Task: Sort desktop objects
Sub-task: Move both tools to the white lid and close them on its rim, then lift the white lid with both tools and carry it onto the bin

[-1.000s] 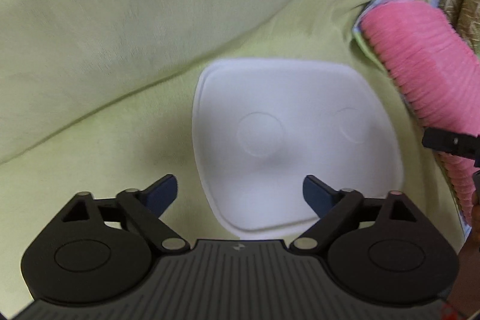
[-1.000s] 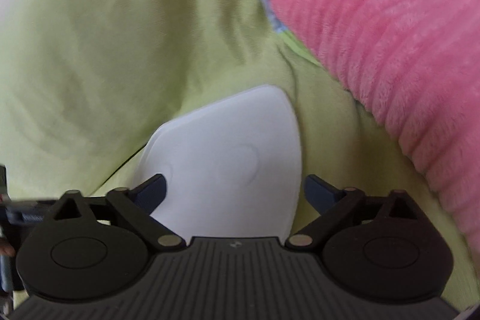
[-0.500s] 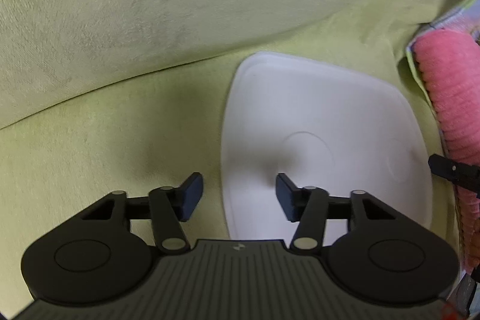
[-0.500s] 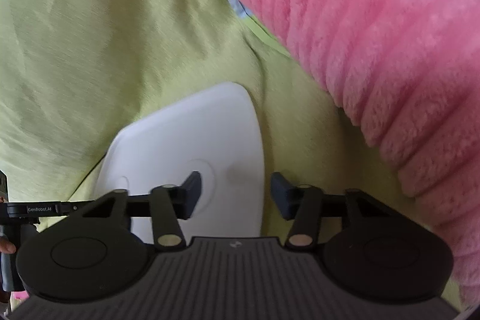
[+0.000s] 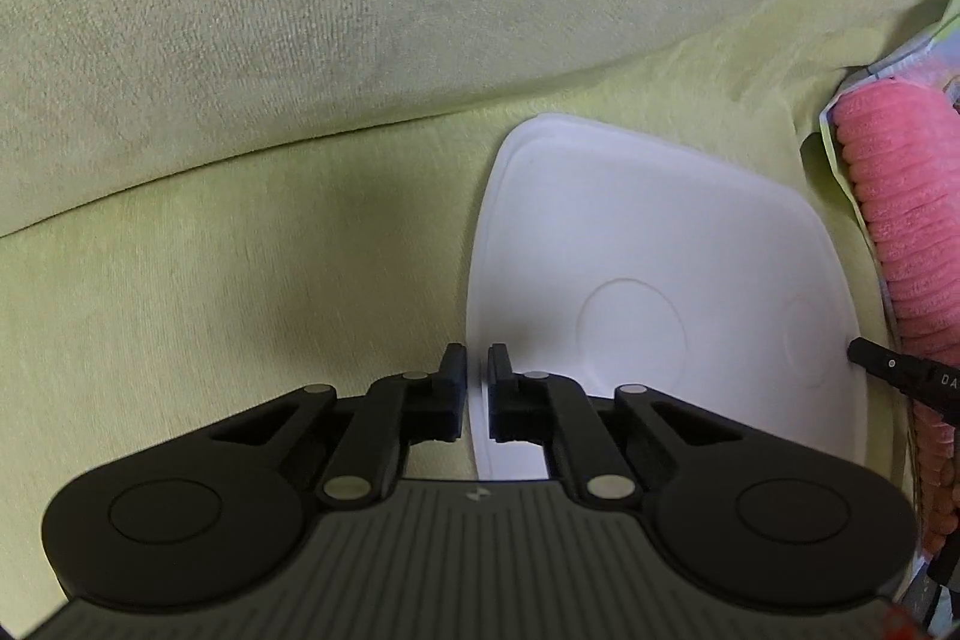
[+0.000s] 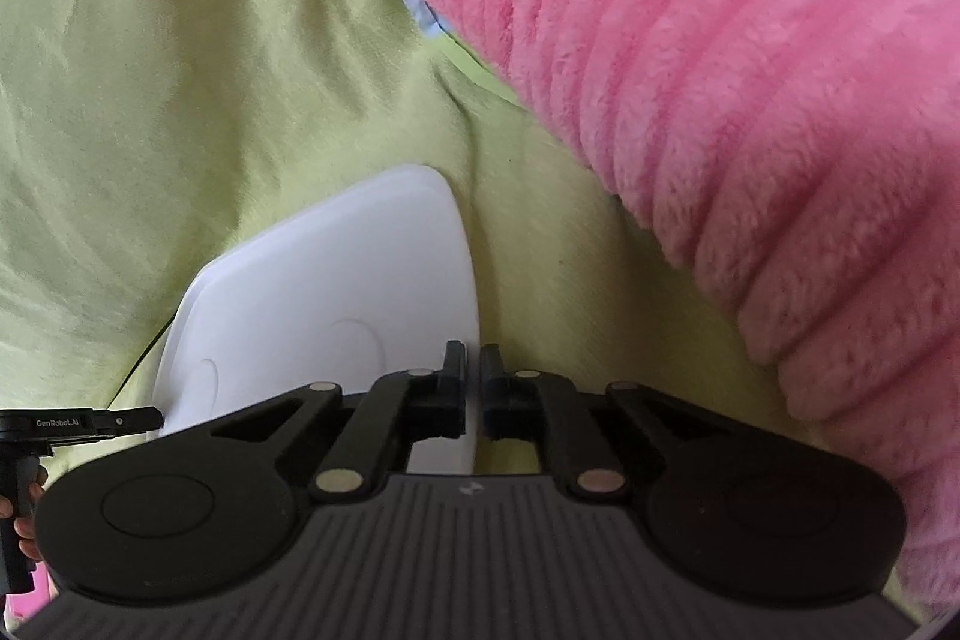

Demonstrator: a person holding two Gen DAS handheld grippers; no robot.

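One white lid [image 5: 654, 292] lies flat on the green cloth [image 5: 240, 292]. The left gripper [image 5: 477, 370] has its two fingers pinching the lid's left edge. The right gripper [image 6: 472, 370] has its two fingers pinching the lid's right edge [image 6: 336, 304]. One fluffy pink blanket [image 6: 720, 112] sits just beside the lid, on the right.

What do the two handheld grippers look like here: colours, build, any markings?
Both the left gripper and right gripper are black, with linkage arms on silver pivot pins, round side discs, a ribbed grey body and a small logo. The left one's side reads "GenRobot.AI".
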